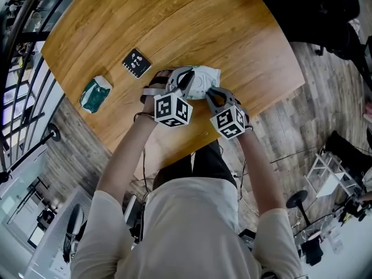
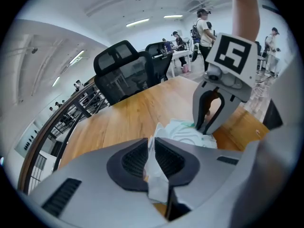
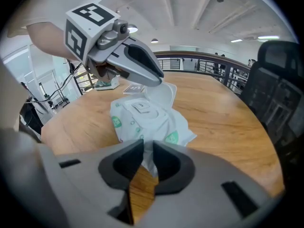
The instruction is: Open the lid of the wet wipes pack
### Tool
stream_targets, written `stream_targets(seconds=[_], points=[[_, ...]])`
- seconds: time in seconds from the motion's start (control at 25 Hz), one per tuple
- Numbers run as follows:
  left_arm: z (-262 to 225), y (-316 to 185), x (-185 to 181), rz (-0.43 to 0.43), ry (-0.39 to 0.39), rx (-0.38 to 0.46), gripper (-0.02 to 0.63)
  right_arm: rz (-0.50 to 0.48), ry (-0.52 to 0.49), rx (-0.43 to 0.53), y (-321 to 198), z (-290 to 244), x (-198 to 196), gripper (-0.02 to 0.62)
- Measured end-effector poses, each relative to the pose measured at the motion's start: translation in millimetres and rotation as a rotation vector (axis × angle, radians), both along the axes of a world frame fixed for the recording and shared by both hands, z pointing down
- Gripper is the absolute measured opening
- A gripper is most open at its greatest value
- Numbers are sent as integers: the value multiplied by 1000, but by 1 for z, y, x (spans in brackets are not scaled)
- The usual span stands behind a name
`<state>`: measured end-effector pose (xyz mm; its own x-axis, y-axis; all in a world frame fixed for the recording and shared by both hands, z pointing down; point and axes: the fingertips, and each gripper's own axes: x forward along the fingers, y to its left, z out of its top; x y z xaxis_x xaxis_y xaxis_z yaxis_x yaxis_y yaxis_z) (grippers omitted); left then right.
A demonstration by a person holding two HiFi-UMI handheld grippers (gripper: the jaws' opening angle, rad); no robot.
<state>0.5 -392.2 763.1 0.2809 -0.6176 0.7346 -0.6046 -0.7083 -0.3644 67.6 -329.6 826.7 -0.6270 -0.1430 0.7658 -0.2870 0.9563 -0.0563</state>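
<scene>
The wet wipes pack [image 1: 204,79], white with green marks, lies near the front edge of the wooden table [image 1: 174,22]. My left gripper [image 1: 187,81] is shut on a thin white flap [image 2: 155,170] at one end of the pack and holds it raised. In the right gripper view this flap [image 3: 164,93] stands up behind the oval lid label [image 3: 141,107], under the left gripper [image 3: 159,80]. My right gripper [image 3: 147,156] is shut on the pack's opposite end [image 3: 153,156]. I cannot tell whether the raised flap is the lid.
A black card with white marks [image 1: 136,63] and a green and white packet [image 1: 95,93] lie to the left on the table. Black office chairs [image 2: 123,70] stand at the table's far side. The person's torso is close to the table's front edge [image 1: 192,150].
</scene>
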Motion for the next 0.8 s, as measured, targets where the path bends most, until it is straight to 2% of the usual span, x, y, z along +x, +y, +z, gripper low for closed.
stream_targets(seconds=[0.16, 0.28, 0.56, 0.8], points=[[10, -10, -18, -106, 34, 10, 56, -16, -6, -1, 0, -1, 0, 52], [14, -16, -22, -152, 63, -6, 67, -31, -7, -1, 0, 0, 0, 52], [4, -13, -20, -162, 62, -29, 71, -74, 21, -15, 2, -5, 2, 52], [-16, 6, -24, -179, 42, -10, 66, -79, -2, -13, 3, -30, 8, 52]])
